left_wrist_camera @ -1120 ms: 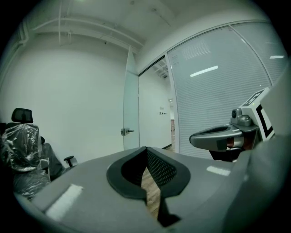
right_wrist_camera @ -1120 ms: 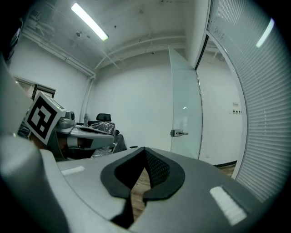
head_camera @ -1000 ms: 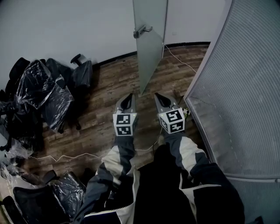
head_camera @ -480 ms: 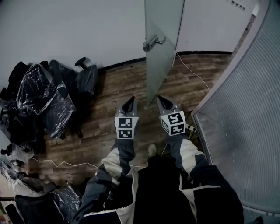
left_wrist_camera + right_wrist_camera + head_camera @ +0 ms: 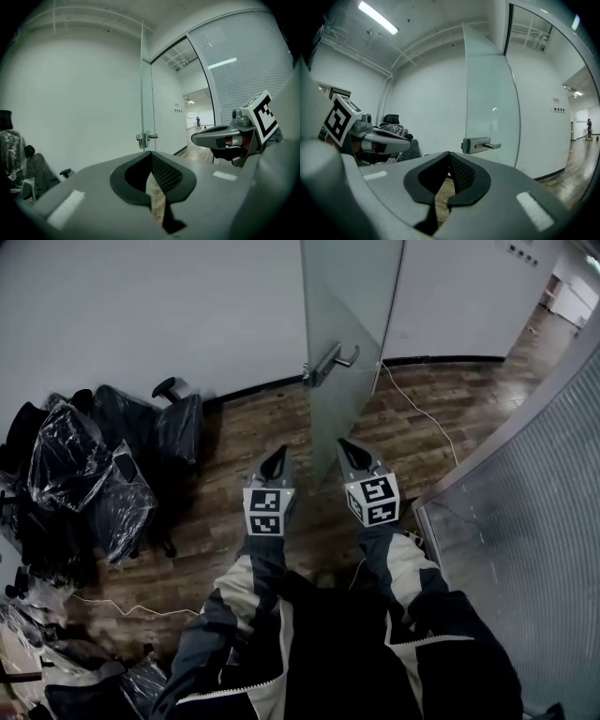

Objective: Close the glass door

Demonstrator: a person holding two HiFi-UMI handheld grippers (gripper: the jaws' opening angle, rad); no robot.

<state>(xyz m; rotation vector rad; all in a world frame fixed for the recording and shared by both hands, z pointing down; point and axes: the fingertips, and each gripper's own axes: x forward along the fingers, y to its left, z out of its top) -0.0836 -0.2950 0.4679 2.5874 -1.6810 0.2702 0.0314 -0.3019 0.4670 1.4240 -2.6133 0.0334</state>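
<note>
The frosted glass door [image 5: 345, 343] stands open, edge-on ahead of me, with a metal lever handle [image 5: 330, 360] at its near edge. My left gripper [image 5: 275, 461] and right gripper [image 5: 351, 453] are held side by side a short way before it, touching nothing. Both are shut and empty. In the left gripper view the door [image 5: 146, 98] and handle [image 5: 146, 137] stand straight ahead beyond the gripper [image 5: 150, 153]. From the right gripper [image 5: 449, 153] the door pane [image 5: 490, 112] and handle [image 5: 481, 145] lie just right of centre.
Office chairs wrapped in plastic [image 5: 89, 470] crowd the left by the white wall. A white cable [image 5: 417, 409] runs over the wooden floor past the door. A ribbed glass partition [image 5: 530, 549] curves along the right. A corridor [image 5: 199, 129] opens beyond the doorway.
I have walked forward: the door and its handle are closer and lower in the head view. Both grippers kept their side-by-side pose and stayed shut.
</note>
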